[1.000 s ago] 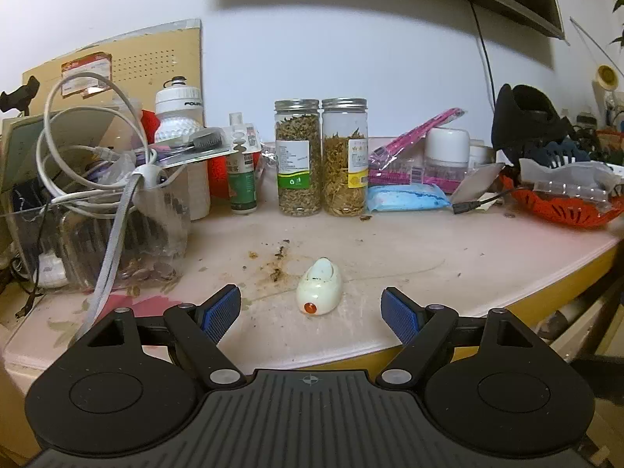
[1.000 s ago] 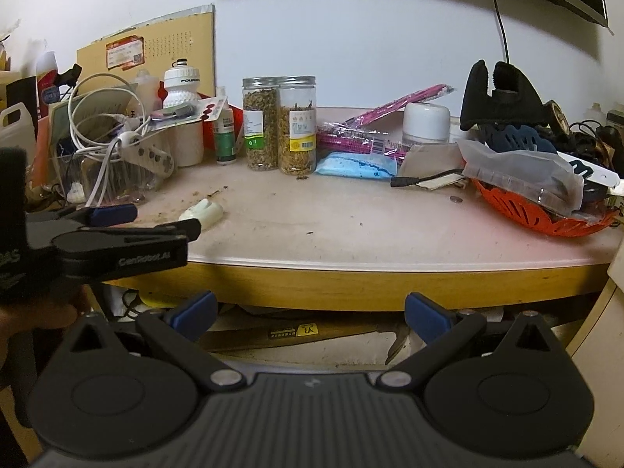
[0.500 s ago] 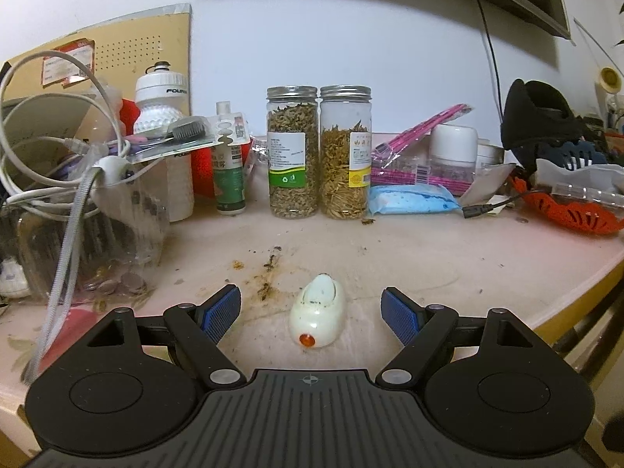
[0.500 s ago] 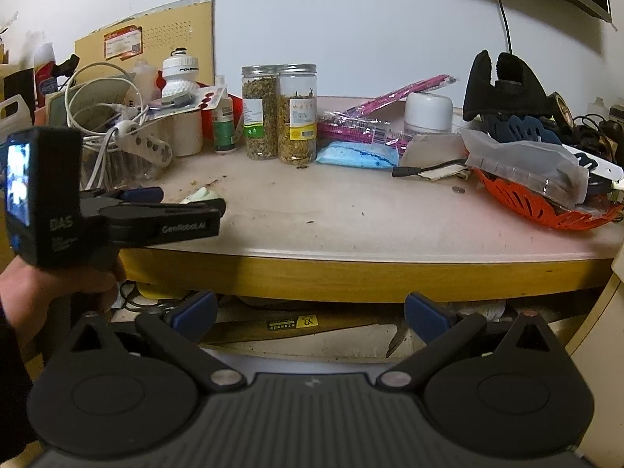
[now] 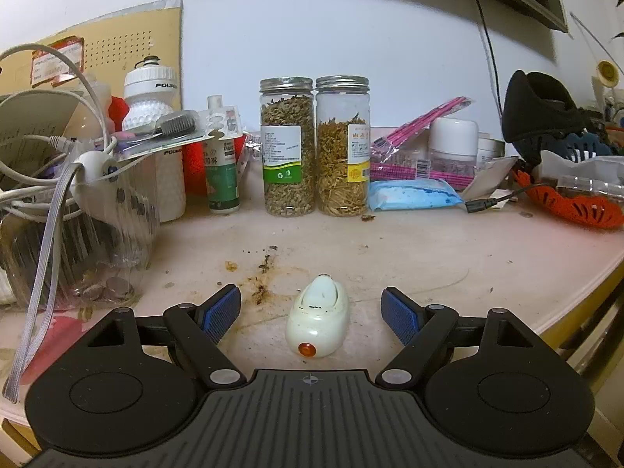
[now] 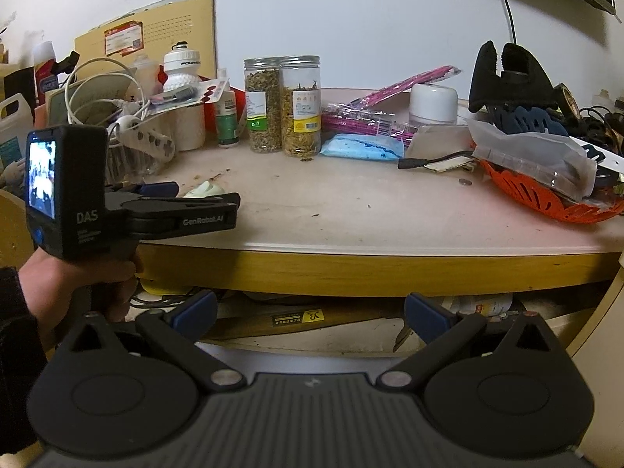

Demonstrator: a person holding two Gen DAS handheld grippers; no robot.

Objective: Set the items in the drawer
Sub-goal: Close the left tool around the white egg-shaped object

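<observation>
Lying on the counter between the two spread blue pads of the left hand-held gripper: one small white egg-shaped device with one orange button at its near end, touched by neither pad. Scattered just left of it, brown crumbs. Standing side by side at the back, two metal-lidded jars, one with a green label, one with a yellow label, both filled with dried plant matter. Left of these, one small green bottle, one white sports bottle, and one clear container with coins at its bottom and white cables draped over it. Right of the jars, one blue packet, one pink-striped bag, one white-capped tub, one orange basket.

Held low in front of the counter edge, the right hand-held gripper, fingers spread wide, nothing between them. Seen from that side, the left hand-held gripper gripped by one hand, with the white device just beyond its fingers.
</observation>
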